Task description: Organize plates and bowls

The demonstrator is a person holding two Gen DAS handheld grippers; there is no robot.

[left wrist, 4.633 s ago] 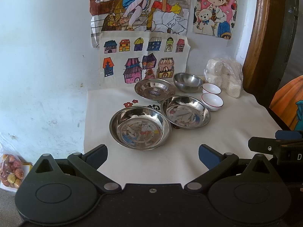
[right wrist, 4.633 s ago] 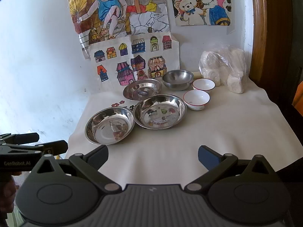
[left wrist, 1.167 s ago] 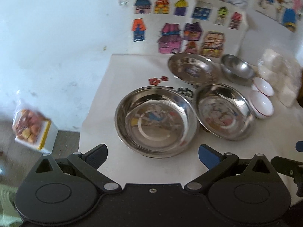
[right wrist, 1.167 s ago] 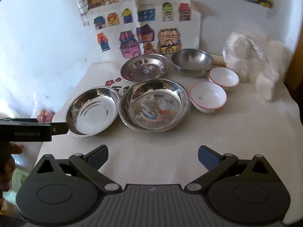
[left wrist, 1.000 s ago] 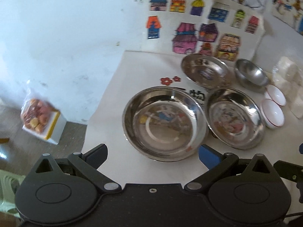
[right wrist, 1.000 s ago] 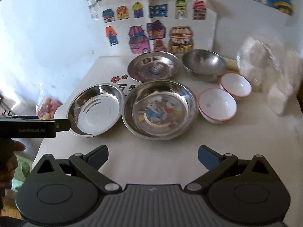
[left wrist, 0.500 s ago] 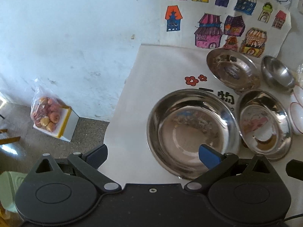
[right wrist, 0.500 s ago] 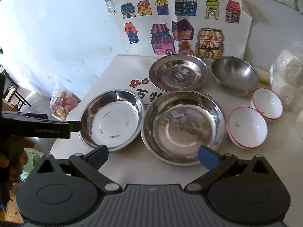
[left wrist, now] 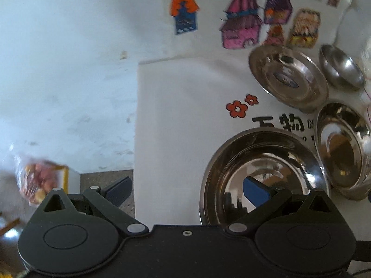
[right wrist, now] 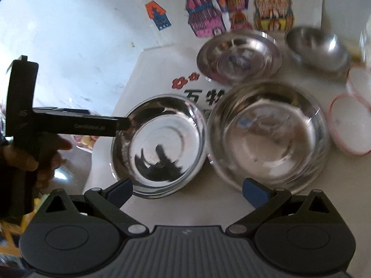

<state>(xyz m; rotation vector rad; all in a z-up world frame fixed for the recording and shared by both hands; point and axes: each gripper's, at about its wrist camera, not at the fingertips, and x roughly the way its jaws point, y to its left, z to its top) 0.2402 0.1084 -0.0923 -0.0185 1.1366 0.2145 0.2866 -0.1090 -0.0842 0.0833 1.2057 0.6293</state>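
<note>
The left gripper [left wrist: 186, 191] is hanging wide open over the left edge of the desk [left wrist: 176, 120], holding nothing. Its right finger is sitting over the near steel plate [left wrist: 262, 162]; its left finger is out past the desk edge, over the floor. In the right wrist view, the left gripper [right wrist: 123, 124] is reaching in from the left, its tip at that plate's [right wrist: 160, 146] left rim; whether it is touching cannot be told.

The right gripper [right wrist: 186, 191] is also gaping wide and empty, hovering just in front of two plates lying side by side: the near plate and a larger steel plate [right wrist: 269, 134], their rims nearly touching. Behind them are lying a third steel plate [right wrist: 238, 55] and a steel bowl [right wrist: 317, 48], close to the wall. Two white red-rimmed bowls [right wrist: 350, 125] are sitting at the right, one behind the other.

Coloured house drawings [right wrist: 204, 16] are hanging on the wall behind. A bag of fruit [left wrist: 34, 180] is lying on the floor, left of the desk.
</note>
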